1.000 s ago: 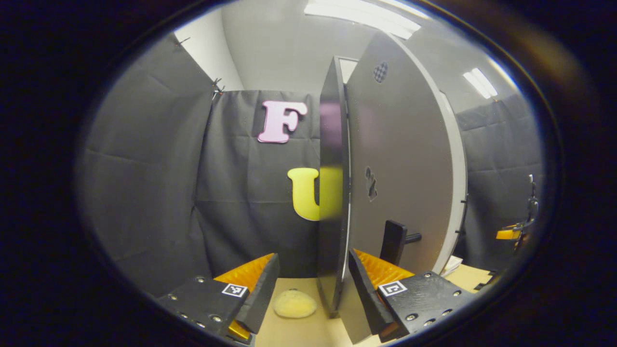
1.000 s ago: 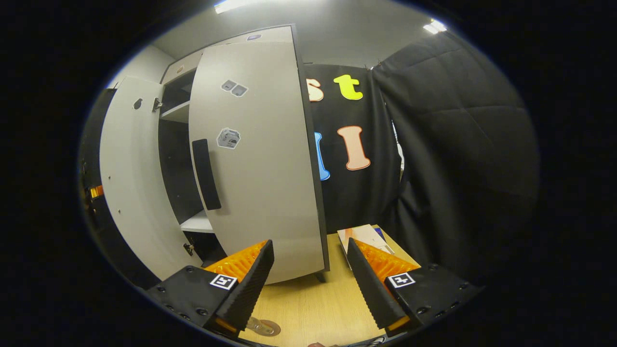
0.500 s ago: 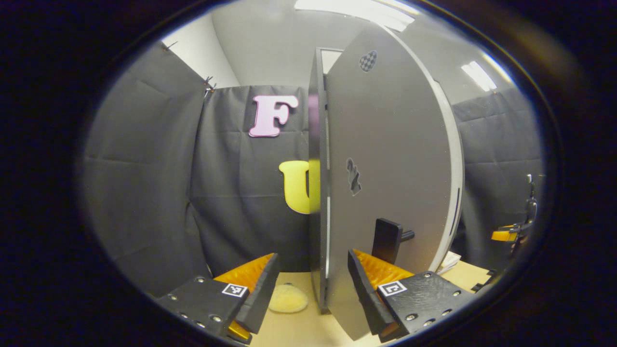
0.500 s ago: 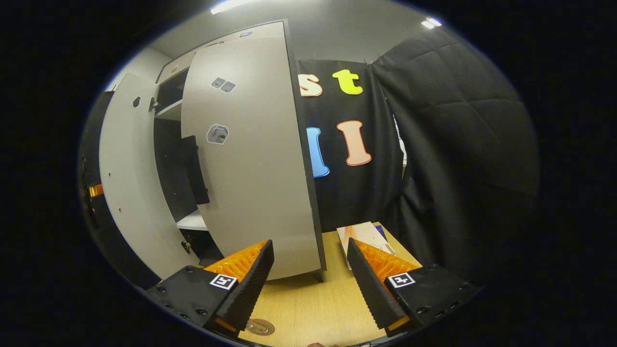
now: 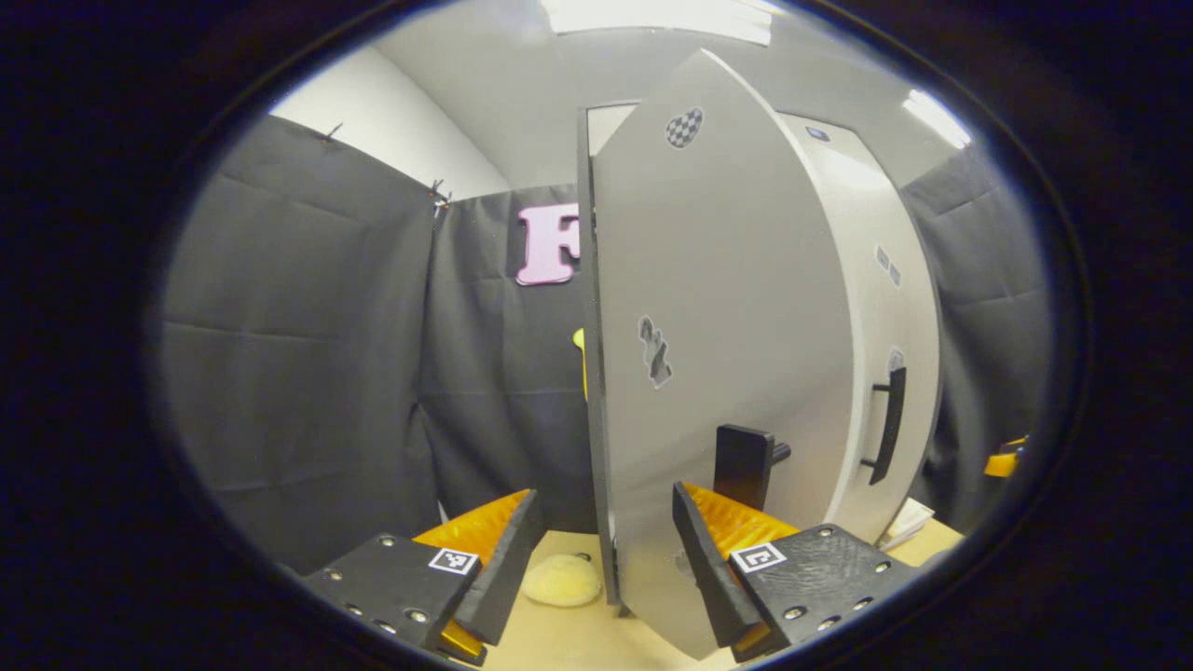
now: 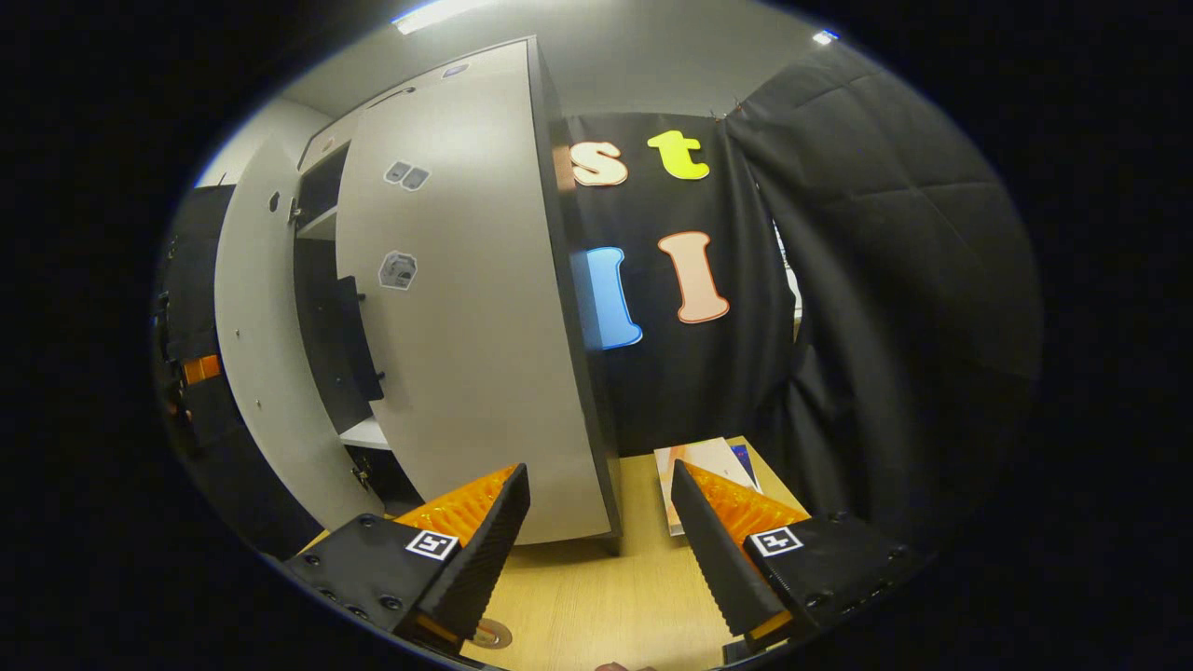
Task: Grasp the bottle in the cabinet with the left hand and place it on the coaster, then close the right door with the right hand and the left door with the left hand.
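Cabinet doors are what we see most clearly. In the left gripper view the left door (image 5: 718, 354) stands partly open, its free edge turned toward us, and its dark handle (image 5: 743, 454) sticks out just above the right finger of the left gripper (image 5: 604, 559). We hold this gripper with its fingers spread; the door's lower edge passes between them, but we cannot tell if either finger touches it. Behind this door the right door (image 5: 885, 308) looks nearly closed, with its own long handle (image 5: 890, 424) upright. A pale yellow, soft-looking lump (image 5: 561, 580) lies on the wooden table (image 5: 569, 643), just beside the left finger.

In the right gripper view our right gripper (image 6: 601, 550) is also spread and holds nothing, above the table (image 6: 606, 606). The right door (image 6: 466, 308) is almost shut in front of it, and the left door (image 6: 256, 354) is ajar farther off. At the bottom edge a small round thing (image 6: 491, 637), maybe the coaster, lies on the table; we cannot make out the bottle there. Some papers (image 6: 713, 475) lie near the right finger.
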`<state>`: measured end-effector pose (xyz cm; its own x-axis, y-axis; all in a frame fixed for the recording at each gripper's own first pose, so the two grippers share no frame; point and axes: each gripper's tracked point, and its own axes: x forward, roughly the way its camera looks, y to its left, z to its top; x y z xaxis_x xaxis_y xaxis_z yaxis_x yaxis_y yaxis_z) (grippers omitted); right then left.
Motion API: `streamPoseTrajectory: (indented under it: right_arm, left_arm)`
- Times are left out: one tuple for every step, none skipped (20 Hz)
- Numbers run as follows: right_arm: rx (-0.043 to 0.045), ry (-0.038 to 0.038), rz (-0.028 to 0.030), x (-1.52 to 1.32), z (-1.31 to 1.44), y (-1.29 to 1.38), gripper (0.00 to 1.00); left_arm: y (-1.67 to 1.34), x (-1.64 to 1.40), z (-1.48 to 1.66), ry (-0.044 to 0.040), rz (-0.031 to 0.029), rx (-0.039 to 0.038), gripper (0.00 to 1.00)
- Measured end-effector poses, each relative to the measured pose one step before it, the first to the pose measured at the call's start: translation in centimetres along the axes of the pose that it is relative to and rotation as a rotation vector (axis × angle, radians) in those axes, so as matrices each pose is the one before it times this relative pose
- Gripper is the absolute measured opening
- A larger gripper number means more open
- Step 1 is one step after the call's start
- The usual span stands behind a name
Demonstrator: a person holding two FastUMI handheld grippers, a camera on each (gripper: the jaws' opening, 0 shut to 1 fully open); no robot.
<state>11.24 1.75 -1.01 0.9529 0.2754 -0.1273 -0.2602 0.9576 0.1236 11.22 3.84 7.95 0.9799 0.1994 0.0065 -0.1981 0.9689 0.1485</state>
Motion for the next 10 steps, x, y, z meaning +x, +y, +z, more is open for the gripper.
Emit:
streamPoseTrajectory:
  right_arm:
    - [-0.00139,0.00157,0.00161,0.054,0.092,-0.465,0.97]
    - [-0.00045,0.00143,0.00245,0.153,-0.027,-0.430,0.98]
    - [0.00019,-0.00216,0.00226,0.060,0.161,-0.341,0.98]
    - [-0.00052,-0.00291,0.00166,0.276,0.171,-0.320,0.98]
    - [-0.00270,-0.00242,0.00130,0.082,0.124,-0.312,0.98]
    - [-0.00386,-0.00146,0.00005,0.055,0.181,-0.349,0.97]
    - [-0.00383,-0.00173,-0.00150,0.048,0.077,-0.243,0.97]
    - [-0.00326,-0.00449,-0.00282,-0.059,0.138,-0.183,0.97]
    - [-0.00505,-0.00905,-0.00638,0.129,0.412,-0.257,0.97]
    - [-0.00731,-0.00959,-0.01329,0.158,0.387,-0.279,0.97]
  left_arm:
    - [-1.549,0.243,0.062,-0.00561,0.00254,-0.00347,0.89]
    - [-1.684,0.378,-0.110,0.00115,-0.01102,-0.00625,0.89]
    - [-1.805,0.652,-0.380,0.00800,-0.01808,-0.01049,0.89]
    - [-1.222,0.225,-0.205,0.00442,-0.01267,-0.01133,0.89]
    - [-0.877,-0.140,-0.023,-0.00319,-0.01127,-0.01212,0.90]
    - [-0.879,-0.301,0.165,-0.00322,-0.01400,-0.01023,0.90]
    - [-0.650,-0.529,-0.074,-0.00323,-0.01142,-0.00456,0.90]
    - [-0.498,-0.568,0.145,-0.00326,-0.01185,0.00032,0.89]
    - [-0.462,-0.699,0.220,-0.00580,-0.01158,0.00091,0.89]
    - [-0.323,-0.842,0.443,-0.01117,-0.01851,-0.00015,0.89]
